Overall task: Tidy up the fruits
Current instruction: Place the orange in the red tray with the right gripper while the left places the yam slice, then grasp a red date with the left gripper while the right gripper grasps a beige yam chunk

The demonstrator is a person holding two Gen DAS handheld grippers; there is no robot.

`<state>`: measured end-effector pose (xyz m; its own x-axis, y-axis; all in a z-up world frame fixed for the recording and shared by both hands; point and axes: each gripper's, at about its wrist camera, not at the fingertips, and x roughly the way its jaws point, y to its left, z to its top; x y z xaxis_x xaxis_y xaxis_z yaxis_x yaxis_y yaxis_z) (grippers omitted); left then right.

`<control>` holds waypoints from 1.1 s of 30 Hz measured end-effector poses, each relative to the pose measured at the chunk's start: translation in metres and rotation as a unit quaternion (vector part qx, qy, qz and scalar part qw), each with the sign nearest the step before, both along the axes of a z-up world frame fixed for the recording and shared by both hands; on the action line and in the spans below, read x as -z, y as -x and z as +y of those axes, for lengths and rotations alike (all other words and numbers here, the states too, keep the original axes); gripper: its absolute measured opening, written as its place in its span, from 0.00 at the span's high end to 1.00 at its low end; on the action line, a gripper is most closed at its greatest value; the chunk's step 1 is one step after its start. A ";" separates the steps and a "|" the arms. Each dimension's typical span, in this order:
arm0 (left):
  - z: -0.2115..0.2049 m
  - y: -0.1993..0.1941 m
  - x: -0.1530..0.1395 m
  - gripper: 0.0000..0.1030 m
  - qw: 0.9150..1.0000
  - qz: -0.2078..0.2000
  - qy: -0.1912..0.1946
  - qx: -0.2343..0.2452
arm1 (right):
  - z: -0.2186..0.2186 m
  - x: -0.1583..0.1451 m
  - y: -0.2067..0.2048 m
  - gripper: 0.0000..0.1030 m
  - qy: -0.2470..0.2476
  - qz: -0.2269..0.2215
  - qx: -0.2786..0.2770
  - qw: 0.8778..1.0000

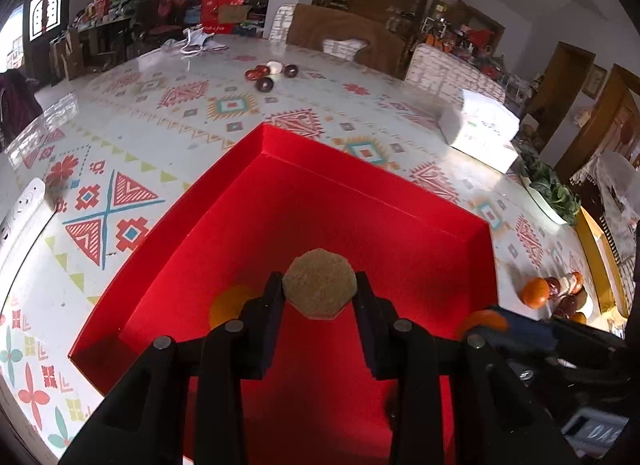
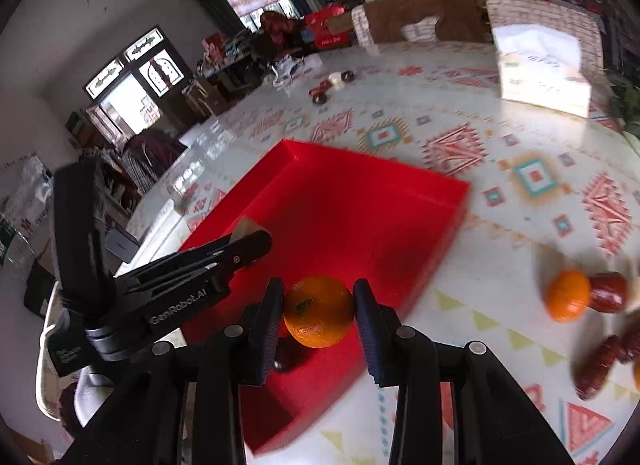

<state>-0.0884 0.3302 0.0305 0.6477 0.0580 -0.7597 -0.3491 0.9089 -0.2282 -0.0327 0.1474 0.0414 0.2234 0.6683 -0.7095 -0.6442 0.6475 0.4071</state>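
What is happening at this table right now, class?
A person is sorting fruit into a red box with two handheld grippers. The left gripper is shut on a brown, faceted fruit over the box. The right gripper is shut on an orange above the box's near edge. Another orange and some dark red fruits wait on the patterned table beside the box.
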 end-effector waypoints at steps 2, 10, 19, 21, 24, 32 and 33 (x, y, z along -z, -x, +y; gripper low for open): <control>0.003 0.001 0.000 0.68 1.000 -0.004 0.004 0.001 | 0.009 0.006 -0.002 0.62 0.005 0.003 -0.003 1.000; 0.006 0.008 -0.008 0.63 1.000 -0.021 0.009 -0.011 | 0.022 0.011 0.002 0.53 0.021 -0.024 -0.002 0.999; -0.012 0.042 -0.052 0.36 0.996 -0.087 -0.008 -0.027 | 0.000 -0.012 0.014 0.37 0.006 -0.070 0.009 0.997; -0.022 0.051 -0.062 0.23 0.995 -0.100 -0.014 -0.026 | -0.013 -0.021 0.017 0.37 0.003 -0.086 0.021 0.996; -0.046 0.063 -0.077 0.17 0.991 -0.127 -0.022 -0.021 | -0.035 -0.035 0.027 0.35 0.010 -0.141 0.054 0.989; -0.117 0.066 -0.093 0.17 0.987 -0.152 -0.047 0.026 | -0.117 -0.047 0.024 0.18 0.004 -0.147 0.141 0.979; -0.127 0.066 -0.093 0.17 0.986 -0.155 -0.055 0.031 | -0.132 -0.045 0.022 0.18 0.005 -0.139 0.156 0.978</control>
<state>-0.1548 0.2035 0.1236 0.8525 0.0822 -0.5162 -0.2209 0.9517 -0.2134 -0.0543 0.0155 0.0869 0.6001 0.5310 -0.5982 -0.5002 0.8327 0.2374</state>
